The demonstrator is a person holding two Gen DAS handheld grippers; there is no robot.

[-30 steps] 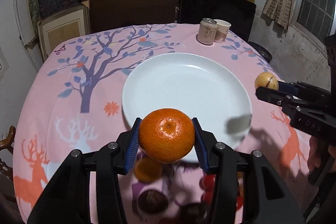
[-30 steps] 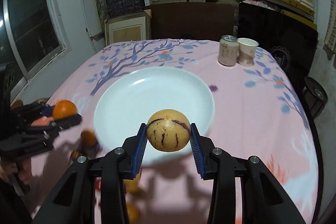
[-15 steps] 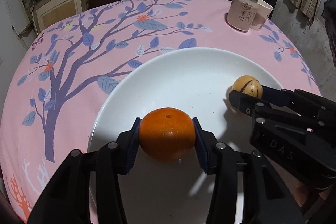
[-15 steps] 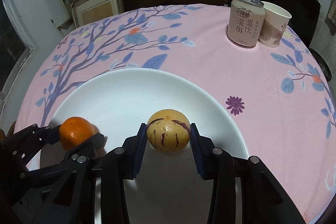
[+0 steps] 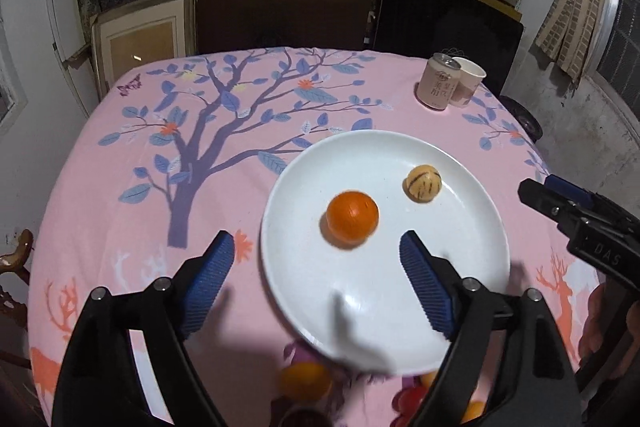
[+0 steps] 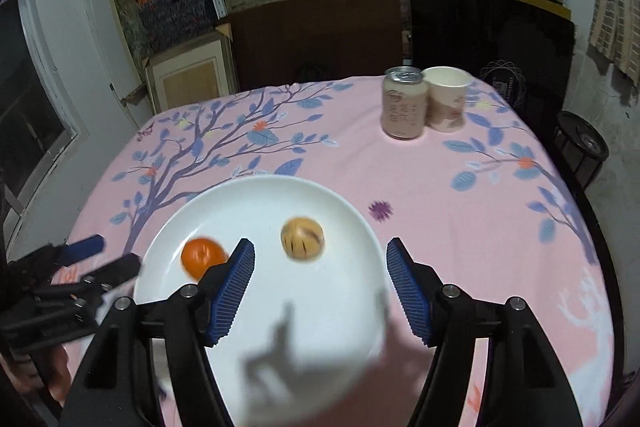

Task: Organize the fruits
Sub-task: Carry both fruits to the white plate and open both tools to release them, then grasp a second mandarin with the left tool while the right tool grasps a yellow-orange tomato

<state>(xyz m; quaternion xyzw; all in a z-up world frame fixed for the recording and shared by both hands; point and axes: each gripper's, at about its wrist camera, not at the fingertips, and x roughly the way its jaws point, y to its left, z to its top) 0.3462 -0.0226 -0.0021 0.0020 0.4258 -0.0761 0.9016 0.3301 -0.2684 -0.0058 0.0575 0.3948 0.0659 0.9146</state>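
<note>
An orange tangerine [image 5: 352, 215] [image 6: 202, 256] and a yellow striped fruit [image 5: 423, 183] [image 6: 302, 238] lie apart on the white plate [image 5: 472, 251] [image 6: 256, 199]. My left gripper [image 5: 316, 279] hangs above the plate's near left rim, its jaws opening, with nothing between the blue pads. My right gripper [image 6: 320, 287] hovers over the plate's near side, jaws opening and empty; the striped fruit lies just beyond the pads. From the left wrist view the right gripper [image 5: 560, 199] shows at the right edge; from the right wrist view the left gripper [image 6: 104, 255] shows at the left.
A drink can [image 5: 438, 81] [image 6: 403, 103] and a paper cup [image 5: 467, 82] [image 6: 445, 99] stand at the table's far right. Several more fruits [image 5: 306, 379] lie blurred on the pink cloth under the plate's near rim. Dark chairs and shelves stand behind the table.
Both grippers let go: the tangerine and the striped fruit now rest on the plate. Both grippers pulled back and up from the plate with their jaws spread.
</note>
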